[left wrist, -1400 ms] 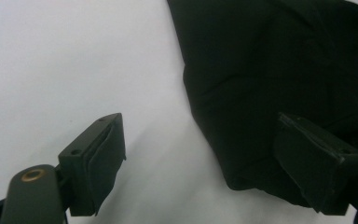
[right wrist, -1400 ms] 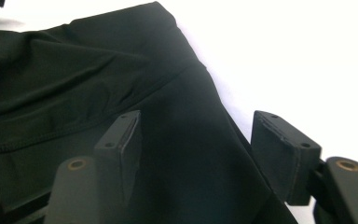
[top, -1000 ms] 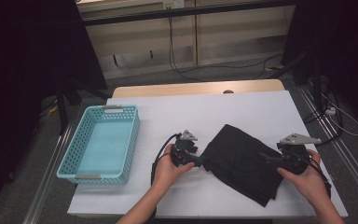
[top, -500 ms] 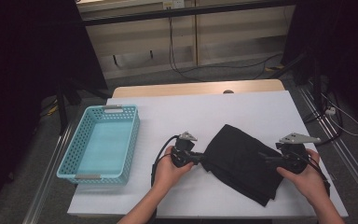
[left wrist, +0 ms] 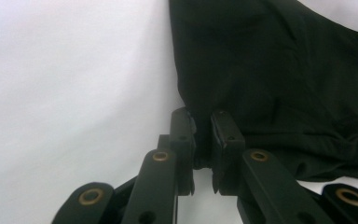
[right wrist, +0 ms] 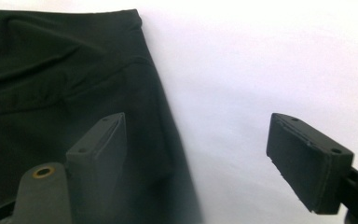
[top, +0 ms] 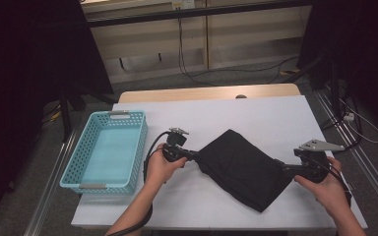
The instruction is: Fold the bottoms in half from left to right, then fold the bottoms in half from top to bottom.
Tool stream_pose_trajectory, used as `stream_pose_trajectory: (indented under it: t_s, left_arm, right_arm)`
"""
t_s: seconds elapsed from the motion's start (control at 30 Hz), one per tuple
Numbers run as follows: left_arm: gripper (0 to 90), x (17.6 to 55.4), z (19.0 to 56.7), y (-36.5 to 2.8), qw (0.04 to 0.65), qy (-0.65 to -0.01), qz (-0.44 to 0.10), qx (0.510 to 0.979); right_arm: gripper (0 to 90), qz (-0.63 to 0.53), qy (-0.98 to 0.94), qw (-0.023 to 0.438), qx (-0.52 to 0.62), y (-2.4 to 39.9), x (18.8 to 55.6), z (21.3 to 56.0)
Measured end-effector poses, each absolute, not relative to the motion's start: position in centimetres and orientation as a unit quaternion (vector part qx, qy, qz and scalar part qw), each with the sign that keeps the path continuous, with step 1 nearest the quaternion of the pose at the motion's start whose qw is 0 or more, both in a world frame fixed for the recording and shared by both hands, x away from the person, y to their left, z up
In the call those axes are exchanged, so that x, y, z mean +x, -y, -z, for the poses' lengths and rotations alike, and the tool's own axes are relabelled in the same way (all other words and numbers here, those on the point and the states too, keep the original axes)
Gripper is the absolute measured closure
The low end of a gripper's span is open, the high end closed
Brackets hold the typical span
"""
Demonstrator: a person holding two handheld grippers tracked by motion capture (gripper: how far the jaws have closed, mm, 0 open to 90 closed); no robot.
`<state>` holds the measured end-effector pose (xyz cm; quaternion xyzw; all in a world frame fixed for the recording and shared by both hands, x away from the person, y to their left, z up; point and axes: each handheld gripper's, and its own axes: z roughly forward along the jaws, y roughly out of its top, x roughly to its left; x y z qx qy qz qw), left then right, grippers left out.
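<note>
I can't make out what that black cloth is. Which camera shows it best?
The high view: the whole black cloth lies on the white table. The left gripper view shows one edge pinched in the left tool; the right gripper view shows another edge.

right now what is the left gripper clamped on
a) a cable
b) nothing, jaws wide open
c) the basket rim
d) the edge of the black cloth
d: in the left gripper view the left gripper has its jaws pinched on the edge of the black cloth, well away from the basket.
</note>
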<state>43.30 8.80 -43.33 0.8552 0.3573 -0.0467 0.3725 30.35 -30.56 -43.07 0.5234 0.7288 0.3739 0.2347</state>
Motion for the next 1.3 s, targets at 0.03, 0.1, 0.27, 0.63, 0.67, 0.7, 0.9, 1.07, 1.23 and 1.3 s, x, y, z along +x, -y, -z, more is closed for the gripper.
stream_pose_trajectory:
  t_s: [0.03,0.1,0.27,0.63,0.67,0.7,0.9,1.07,1.23,1.3]
  left_arm:
    - [80.9,43.4,43.2,-9.0,0.371,-0.359,0.046,0.855]
    - [80.9,43.7,43.0,-9.3,0.369,-0.361,0.047,0.855]
    - [80.8,44.1,42.7,-9.5,0.361,-0.361,0.047,0.858]
    - [80.8,45.2,42.2,-9.4,0.346,-0.360,0.045,0.865]
    - [80.8,45.4,42.1,-9.5,0.346,-0.360,0.045,0.865]
    - [80.8,45.5,42.1,-9.5,0.344,-0.361,0.044,0.865]
    - [80.7,46.4,41.9,-10.1,0.339,-0.368,0.041,0.865]
    - [80.6,47.5,41.7,-10.7,0.330,-0.375,0.034,0.866]
    - [80.6,49.5,41.1,-11.5,0.328,-0.395,0.017,0.858]
    - [80.4,50.4,40.8,-11.8,0.329,-0.406,0.008,0.853]
  right_arm:
    - [19.6,-0.374,-0.729,0.234,0.523,30.5,30.4,43.1]
    - [19.3,-0.375,-0.730,0.233,0.522,30.3,30.4,43.1]
    - [18.0,-0.374,-0.734,0.233,0.516,29.8,30.5,43.2]
    - [15.9,-0.375,-0.739,0.233,0.509,29.2,30.5,43.4]
    - [15.7,-0.376,-0.738,0.233,0.509,29.1,30.6,43.3]
    - [15.7,-0.376,-0.738,0.233,0.509,29.0,30.6,43.3]
    - [15.3,-0.378,-0.743,0.232,0.502,28.3,30.7,43.5]
    - [15.2,-0.376,-0.750,0.228,0.494,27.5,30.7,43.6]
    - [14.8,-0.383,-0.748,0.228,0.491,26.4,30.8,43.6]
    - [14.8,-0.387,-0.749,0.226,0.489,25.9,31.0,43.6]
